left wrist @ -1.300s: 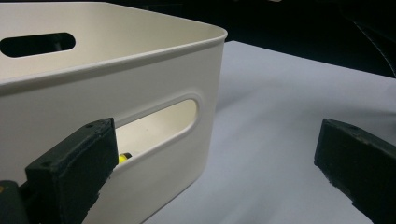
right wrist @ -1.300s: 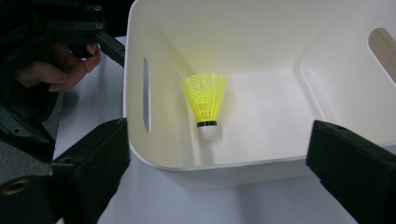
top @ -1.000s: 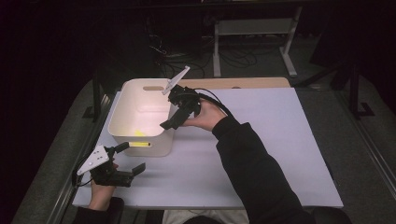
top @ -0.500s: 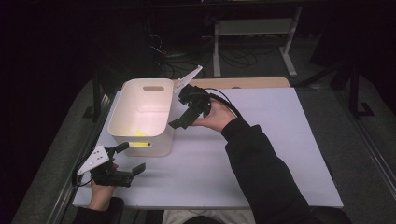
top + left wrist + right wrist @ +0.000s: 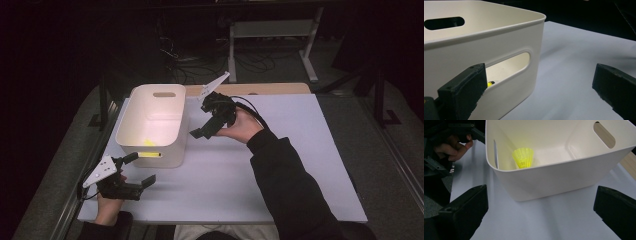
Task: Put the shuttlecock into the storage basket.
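On the white counter [image 5: 300, 165], the biggest thing is the bin [image 5: 155, 125], standing at the left with its near wall toward us. We have not shifted it: it sits where it sat a second ago. What has changed is our right hand-held gripper [image 5: 207, 127]. A second ago it hung over the bin's right rim; half a second ago it was already drawing off; now it is clear of the bin, just to its right and above the bare counter, tilted down toward the left. In the right gripper view its jaws stand wide apart with nothing between them, and the bin [image 5: 564, 170] lies ahead of them.

Our left hand-held gripper [image 5: 131, 176] has stayed put near the front left corner, jaws apart and empty, pointing at the bin's near wall and its handle slot [image 5: 509, 63].

The smallest thing is the yellow shuttlecock [image 5: 523, 157]. It rests on the bin's floor, against the near wall, cone upward as far as we can tell; a sliver of yellow shows through the slot in the left gripper view.

We judge the drop as done: the shuttlecock is inside, the right hand-held gripper has let go and pulled back, and both are free for whatever comes next.
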`<state>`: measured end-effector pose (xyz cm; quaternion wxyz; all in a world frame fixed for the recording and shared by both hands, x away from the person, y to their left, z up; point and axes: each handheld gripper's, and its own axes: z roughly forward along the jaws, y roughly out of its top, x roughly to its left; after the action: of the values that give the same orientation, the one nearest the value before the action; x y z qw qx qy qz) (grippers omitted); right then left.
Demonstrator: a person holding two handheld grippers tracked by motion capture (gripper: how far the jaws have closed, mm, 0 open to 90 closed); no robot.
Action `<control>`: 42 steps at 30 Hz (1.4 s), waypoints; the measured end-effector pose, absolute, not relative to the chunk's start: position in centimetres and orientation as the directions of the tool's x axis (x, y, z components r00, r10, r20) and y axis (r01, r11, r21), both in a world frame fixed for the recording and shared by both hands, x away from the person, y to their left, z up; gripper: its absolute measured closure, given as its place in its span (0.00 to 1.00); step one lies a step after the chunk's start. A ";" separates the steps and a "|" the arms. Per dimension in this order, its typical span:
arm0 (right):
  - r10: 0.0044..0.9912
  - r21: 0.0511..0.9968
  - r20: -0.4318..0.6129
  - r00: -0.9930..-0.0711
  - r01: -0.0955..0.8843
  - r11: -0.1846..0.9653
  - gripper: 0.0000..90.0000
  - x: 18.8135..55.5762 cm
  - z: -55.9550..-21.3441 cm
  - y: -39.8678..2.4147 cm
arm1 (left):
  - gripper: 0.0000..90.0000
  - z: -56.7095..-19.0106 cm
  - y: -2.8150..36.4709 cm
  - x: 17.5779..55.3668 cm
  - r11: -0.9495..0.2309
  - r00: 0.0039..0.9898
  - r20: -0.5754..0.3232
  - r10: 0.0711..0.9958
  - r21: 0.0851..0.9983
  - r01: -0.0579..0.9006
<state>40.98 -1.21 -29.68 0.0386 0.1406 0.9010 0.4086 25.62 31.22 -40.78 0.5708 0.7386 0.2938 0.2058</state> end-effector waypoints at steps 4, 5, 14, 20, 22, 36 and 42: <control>0.290 0.749 0.046 -0.956 0.225 0.623 0.00 40.9 -29.8 -1.8 | 0.00 -40.8 31.2 25.6 -0.176 0.742 -0.031 0.669 0.964 0.199; 0.293 0.749 0.048 -0.955 0.228 0.622 0.00 40.8 -29.8 -1.9 | 0.00 -40.8 31.2 25.6 -0.175 0.742 -0.032 0.670 0.964 0.199; 0.305 0.752 0.046 -0.951 0.233 0.616 0.00 40.6 -30.1 -3.0 | 0.00 -40.8 31.2 25.6 -0.179 0.742 -0.029 0.669 0.963 0.200; 0.311 0.755 0.041 -0.950 0.233 0.613 0.00 40.3 -30.1 -3.6 | 0.00 -40.8 31.2 25.6 -0.178 0.742 -0.031 0.669 0.963 0.201; 0.312 0.757 0.042 -0.949 0.234 0.610 0.00 40.2 -30.2 -3.8 | 0.00 -40.8 31.2 25.6 -0.178 0.742 -0.031 0.669 0.963 0.201; 0.328 0.762 0.051 -0.943 0.248 0.598 0.00 39.8 -30.8 -5.1 | 0.00 -40.8 31.2 25.6 -0.181 0.742 -0.031 0.669 0.962 0.203; 0.338 0.766 0.062 -0.939 0.262 0.587 0.00 39.7 -31.2 -5.7 | 0.00 -40.8 31.2 25.5 -0.181 0.743 -0.030 0.669 0.962 0.202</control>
<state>39.69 -5.72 -31.18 0.0453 0.1686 0.8896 0.4221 25.55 31.22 -40.83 0.5683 0.7405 0.2941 0.2055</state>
